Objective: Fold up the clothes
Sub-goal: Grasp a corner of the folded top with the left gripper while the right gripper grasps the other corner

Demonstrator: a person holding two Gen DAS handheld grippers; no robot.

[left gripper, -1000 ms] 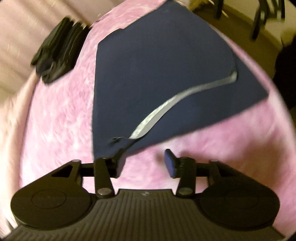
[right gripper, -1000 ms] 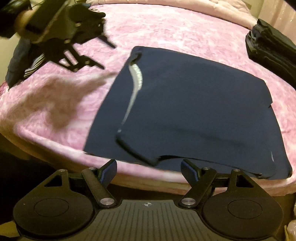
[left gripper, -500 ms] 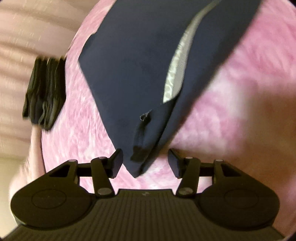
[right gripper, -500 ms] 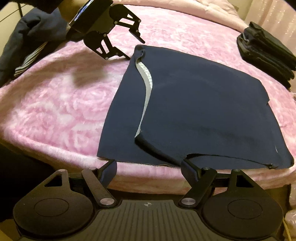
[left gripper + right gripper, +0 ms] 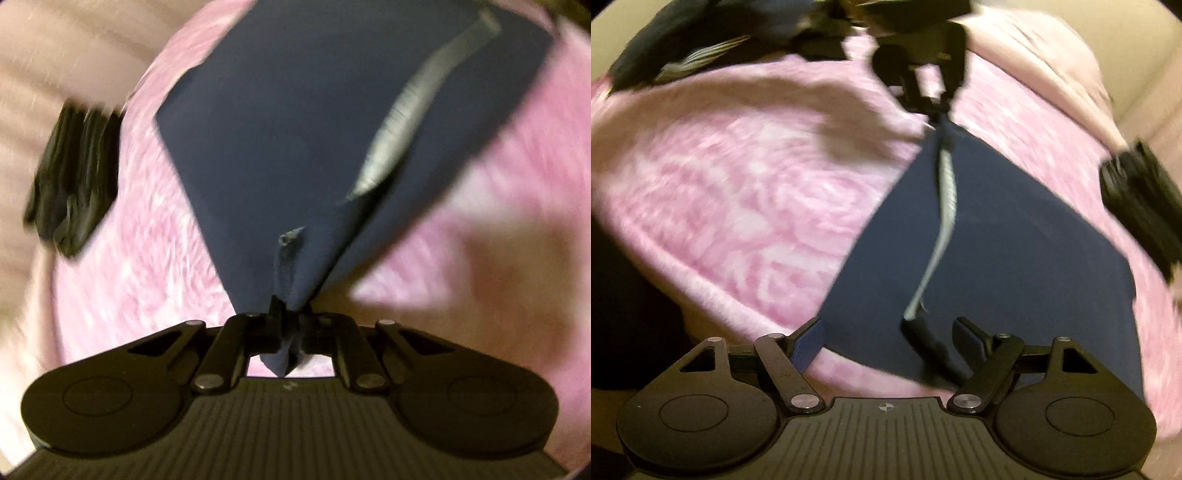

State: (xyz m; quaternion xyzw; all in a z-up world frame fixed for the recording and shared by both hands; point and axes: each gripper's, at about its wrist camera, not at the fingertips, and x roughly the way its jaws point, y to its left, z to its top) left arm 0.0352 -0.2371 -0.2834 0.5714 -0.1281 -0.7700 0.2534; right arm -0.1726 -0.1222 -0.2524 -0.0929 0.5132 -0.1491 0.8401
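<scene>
A navy blue garment [image 5: 288,122] with a grey inner band [image 5: 395,122] lies flat on a pink blanket. My left gripper [image 5: 290,317] is shut on the garment's near corner, with cloth bunched between the fingers. In the right wrist view the same garment [image 5: 1015,240] spreads ahead, and the left gripper [image 5: 934,105] pinches its far corner. My right gripper [image 5: 886,332] is open, its fingers astride the near hem next to a rolled dark fold [image 5: 927,343].
The pink blanket [image 5: 738,192] covers the bed, whose edge runs close below my right gripper. A stack of folded black clothes [image 5: 70,177] lies at the far side, also in the right wrist view [image 5: 1141,206]. A heap of dark striped clothes [image 5: 694,51] sits at the back left.
My left gripper has closed on the garment's corner, which was between its open fingers before. My right gripper has moved in over the near hem, staying open.
</scene>
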